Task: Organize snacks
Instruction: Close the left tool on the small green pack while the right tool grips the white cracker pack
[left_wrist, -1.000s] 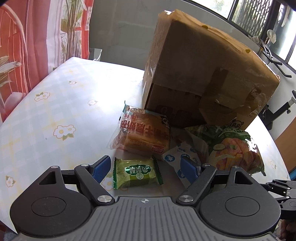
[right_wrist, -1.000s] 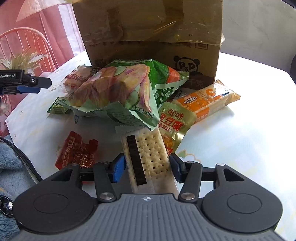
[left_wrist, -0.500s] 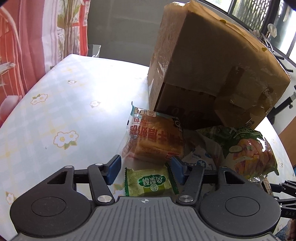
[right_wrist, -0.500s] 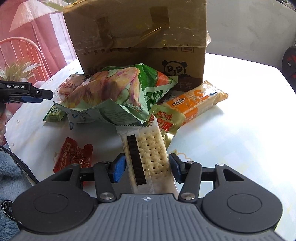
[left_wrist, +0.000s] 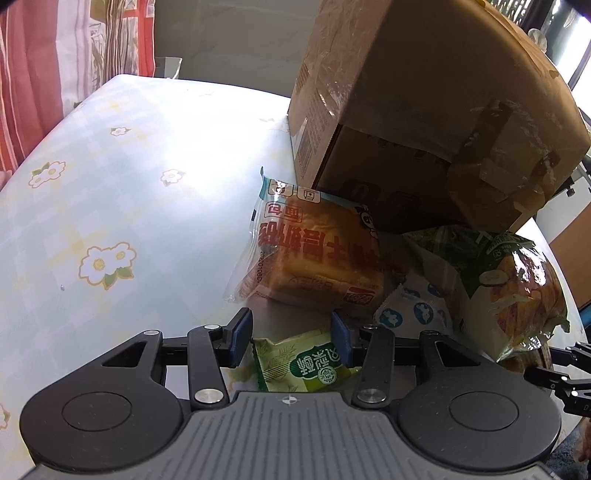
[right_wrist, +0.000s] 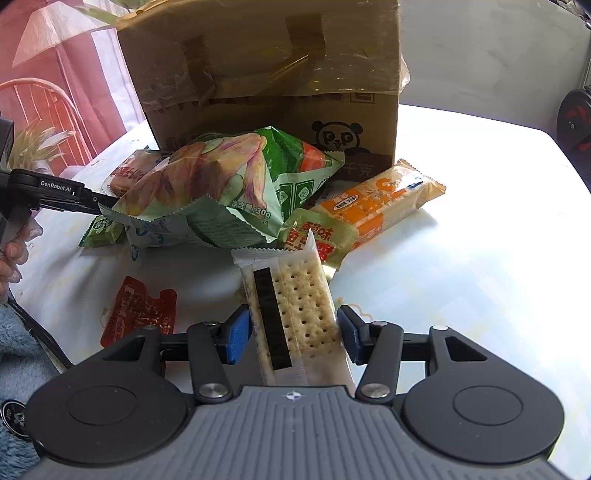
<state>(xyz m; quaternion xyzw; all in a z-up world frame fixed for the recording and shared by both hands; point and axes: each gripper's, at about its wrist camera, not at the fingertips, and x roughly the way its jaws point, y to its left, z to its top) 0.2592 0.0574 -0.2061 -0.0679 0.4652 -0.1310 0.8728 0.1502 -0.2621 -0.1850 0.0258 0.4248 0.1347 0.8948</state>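
My left gripper (left_wrist: 291, 341) is shut on a small green snack packet (left_wrist: 304, 365), which sits tilted between the blue pads. A bread pack (left_wrist: 317, 254) lies just ahead, in front of the cardboard box (left_wrist: 424, 110). My right gripper (right_wrist: 293, 334) is shut on a clear pack of crackers (right_wrist: 295, 310) with a black stripe. Ahead of it lie a green chips bag (right_wrist: 221, 188), a yellow-green snack pouch (right_wrist: 321, 236) and an orange biscuit pack (right_wrist: 380, 206), all in front of the box (right_wrist: 266, 74).
A red sachet (right_wrist: 138, 314) lies on the table left of the right gripper. A blue-and-white packet (left_wrist: 413, 314) and the chips bag (left_wrist: 509, 284) lie right of the bread. The floral tablecloth (left_wrist: 110, 184) spreads to the left. The left gripper's arm (right_wrist: 55, 192) reaches in from the left.
My left gripper closed around the green packet and now grips it, moving closer to the bread and box. My right gripper keeps hold of the crackers and has shifted slightly.
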